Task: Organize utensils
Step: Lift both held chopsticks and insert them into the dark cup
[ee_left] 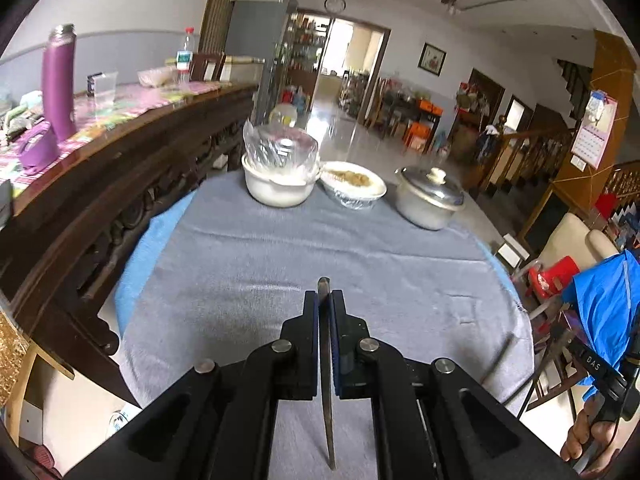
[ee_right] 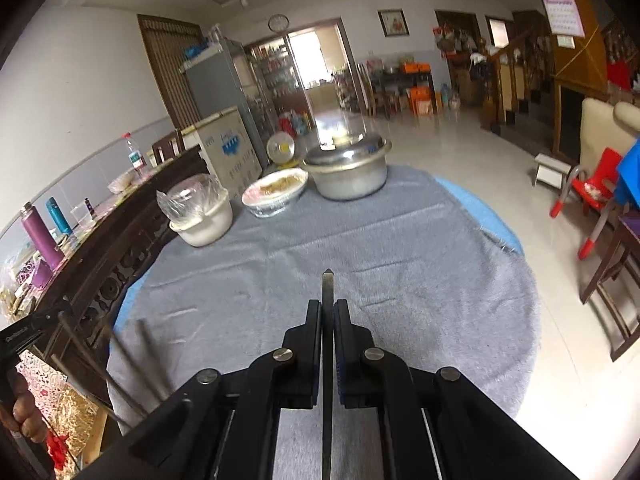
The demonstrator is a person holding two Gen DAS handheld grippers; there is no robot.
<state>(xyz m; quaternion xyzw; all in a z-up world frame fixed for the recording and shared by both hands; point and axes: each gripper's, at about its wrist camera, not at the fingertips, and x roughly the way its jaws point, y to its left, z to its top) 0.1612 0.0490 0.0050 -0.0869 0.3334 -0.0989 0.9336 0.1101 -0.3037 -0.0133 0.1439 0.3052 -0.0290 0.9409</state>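
Item one, nearest us: our left gripper (ee_left: 324, 300), its jaws closed on a thin metal utensil (ee_left: 326, 380) that runs between the pads; its rounded end pokes out just past the fingertips (ee_left: 310, 300) and its other end reaches back toward the camera. We cannot tell whether it is a knife, a spoon handle or something else.

Item two: our right gripper (ee_right: 327, 308), likewise clamped on a second flat metal utensil (ee_right: 327, 292), whose pointed tip stands just beyond the jaws. Both utensils are held above the near part of the grey cloth (ee_left: 280, 248), clear of it.

Item three, in the right wrist view: blurred slender rods (ee_right: 150, 360) at the near left edge of the grey cloth, beside a hand; we cannot tell what they are.

Item four: the grey cloth itself, covering a round table, with a blue underlayer (ee_right: 488, 208) showing at its rim.

Item five, at the far edge of the grey cloth, in a row: a white bowl (ee_left: 280, 190) holding a crumpled clear plastic bag (ee_left: 280, 148); to its right, touching or nearly so, a patterned bowl of food (ee_left: 354, 184); further right, set apart, a lidded metal pot (ee_left: 430, 200).

Item six, beyond the left edge of the grey cloth: a dark carved wooden sideboard (ee_left: 120, 184) bearing a purple flask (ee_left: 60, 84) and a clear water bottle (ee_left: 186, 56).
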